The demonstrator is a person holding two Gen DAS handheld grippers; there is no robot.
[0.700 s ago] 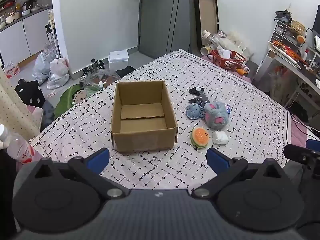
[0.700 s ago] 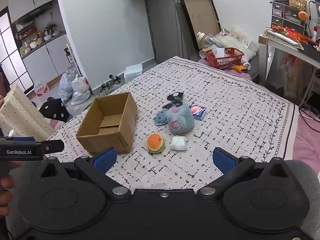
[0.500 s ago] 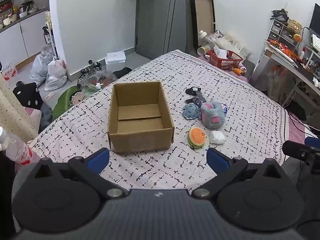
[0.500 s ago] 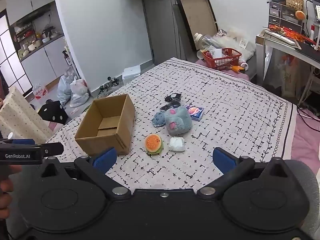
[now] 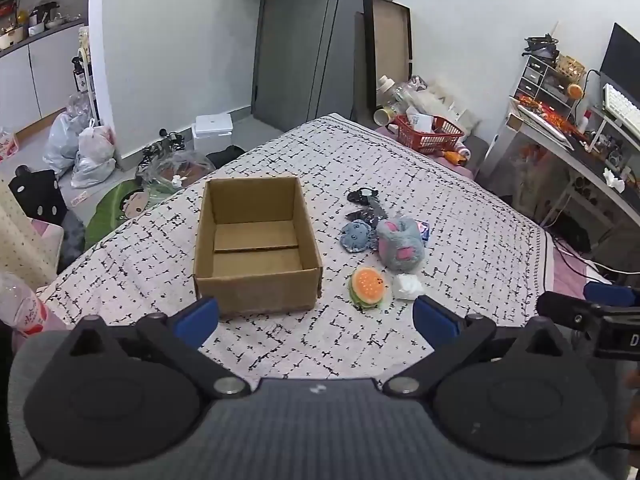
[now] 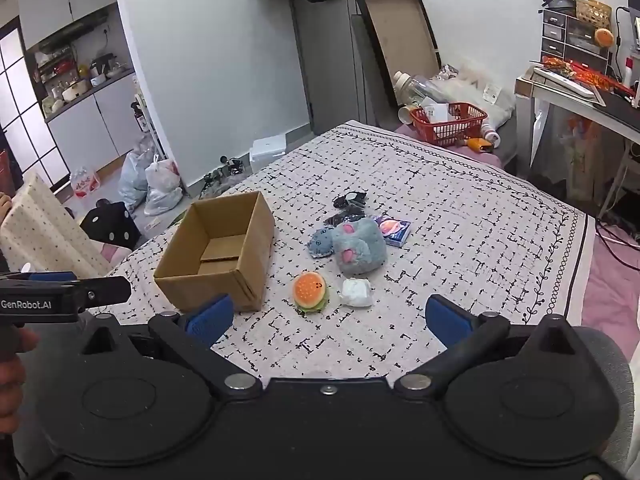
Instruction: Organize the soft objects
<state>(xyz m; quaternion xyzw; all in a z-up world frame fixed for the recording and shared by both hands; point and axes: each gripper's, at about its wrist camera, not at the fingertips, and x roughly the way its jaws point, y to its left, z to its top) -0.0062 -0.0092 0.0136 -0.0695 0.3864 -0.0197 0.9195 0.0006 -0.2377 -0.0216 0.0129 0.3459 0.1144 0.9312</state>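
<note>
An open, empty cardboard box (image 5: 256,248) (image 6: 218,256) sits on the patterned bed cover. To its right lie soft toys: an orange burger plush (image 5: 367,283) (image 6: 310,291), a small white squishy (image 5: 407,286) (image 6: 355,292), a grey plush with pink patches (image 5: 400,243) (image 6: 359,243), a small blue-grey plush (image 5: 356,236) (image 6: 321,243) and dark fabric pieces (image 5: 366,202) (image 6: 349,206). My left gripper (image 5: 316,316) hangs open over the near bed edge, in front of the box. My right gripper (image 6: 328,318) is open too, short of the burger, with nothing between its fingers.
A small printed packet (image 6: 394,230) lies beside the grey plush. A red basket (image 5: 430,134) stands at the bed's far end. A cluttered desk (image 5: 576,136) is at the right, bags (image 5: 86,152) on the floor at the left, a bottle (image 5: 24,304) near the left edge.
Both views have tilted upward slightly, so the box and toys sit a little lower in frame and more of the door shows. Both grippers stayed open.
</note>
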